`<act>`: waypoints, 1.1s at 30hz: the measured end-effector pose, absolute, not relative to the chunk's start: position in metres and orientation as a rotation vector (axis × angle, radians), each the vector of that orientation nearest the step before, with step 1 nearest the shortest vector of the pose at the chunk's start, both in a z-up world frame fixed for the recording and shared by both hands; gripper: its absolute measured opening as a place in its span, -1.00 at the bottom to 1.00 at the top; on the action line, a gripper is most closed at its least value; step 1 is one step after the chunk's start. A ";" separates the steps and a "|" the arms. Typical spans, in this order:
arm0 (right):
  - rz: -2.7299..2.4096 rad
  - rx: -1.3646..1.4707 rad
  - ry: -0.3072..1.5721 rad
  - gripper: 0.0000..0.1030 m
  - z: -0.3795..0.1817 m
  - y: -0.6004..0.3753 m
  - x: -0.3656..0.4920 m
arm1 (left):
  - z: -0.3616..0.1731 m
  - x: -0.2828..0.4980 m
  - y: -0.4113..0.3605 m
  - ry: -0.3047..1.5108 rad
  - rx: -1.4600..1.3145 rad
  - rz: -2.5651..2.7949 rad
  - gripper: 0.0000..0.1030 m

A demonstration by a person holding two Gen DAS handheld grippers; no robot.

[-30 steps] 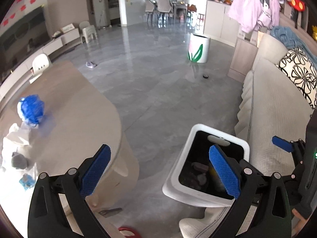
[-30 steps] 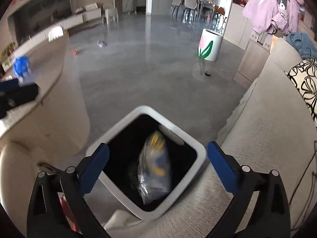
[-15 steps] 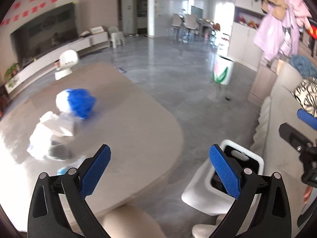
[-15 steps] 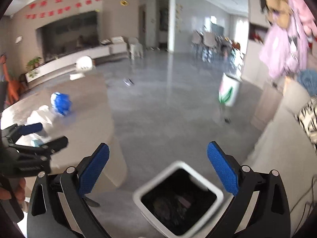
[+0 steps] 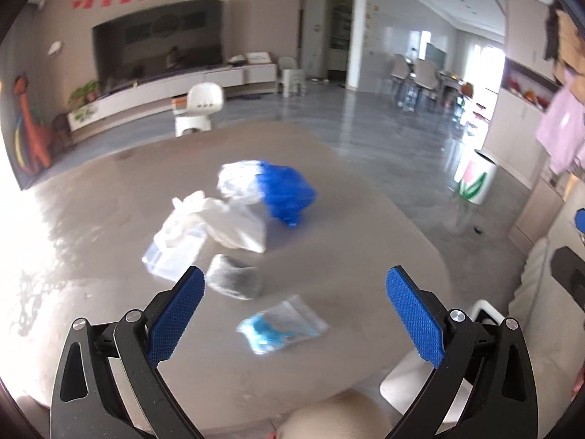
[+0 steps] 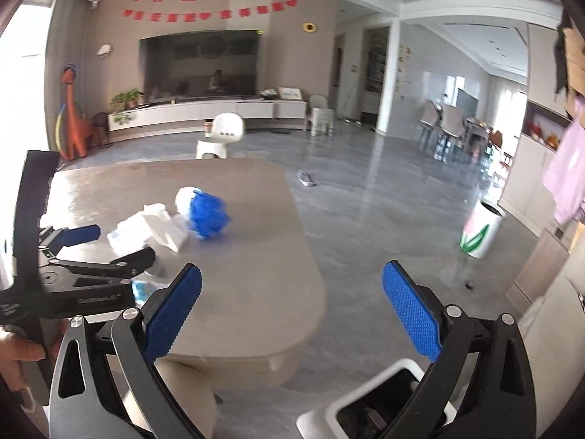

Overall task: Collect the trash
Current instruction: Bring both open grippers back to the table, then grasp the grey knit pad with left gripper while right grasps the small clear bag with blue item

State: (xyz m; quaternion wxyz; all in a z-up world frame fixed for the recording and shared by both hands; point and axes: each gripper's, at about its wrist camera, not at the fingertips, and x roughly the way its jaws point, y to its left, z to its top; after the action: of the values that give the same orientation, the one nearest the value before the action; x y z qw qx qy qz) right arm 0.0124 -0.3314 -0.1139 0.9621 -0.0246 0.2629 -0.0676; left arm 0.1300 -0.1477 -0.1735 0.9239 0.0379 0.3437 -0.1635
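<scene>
Several pieces of trash [image 5: 234, 234] wait on your tabletop [image 5: 347, 256] while both hand-held grippers, left [image 5: 292, 314] and right [image 6: 292, 307], gape empty, the bin [image 6: 365, 409] holding little you can make out.

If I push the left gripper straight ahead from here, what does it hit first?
Probably the small clear packet with blue contents on the table, lying between the open fingers of the left gripper. The grey crumpled piece sits just left of that line; depth is uncertain.

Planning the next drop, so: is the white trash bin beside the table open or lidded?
Open. The right wrist view shows the white bin with no lid over its mouth: a dark interior inside the rim, some contents faintly visible.
</scene>
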 end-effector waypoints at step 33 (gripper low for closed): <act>0.025 -0.056 0.646 0.91 -0.176 -0.262 0.111 | -0.269 0.227 -0.124 0.880 0.073 -0.351 -0.46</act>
State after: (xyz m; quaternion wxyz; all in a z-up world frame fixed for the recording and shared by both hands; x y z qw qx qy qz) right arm 0.1113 -0.2623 -0.1756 0.9478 -0.0277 0.3174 0.0125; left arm 0.2274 -0.1245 -0.2694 0.8892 0.0353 0.4238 -0.1689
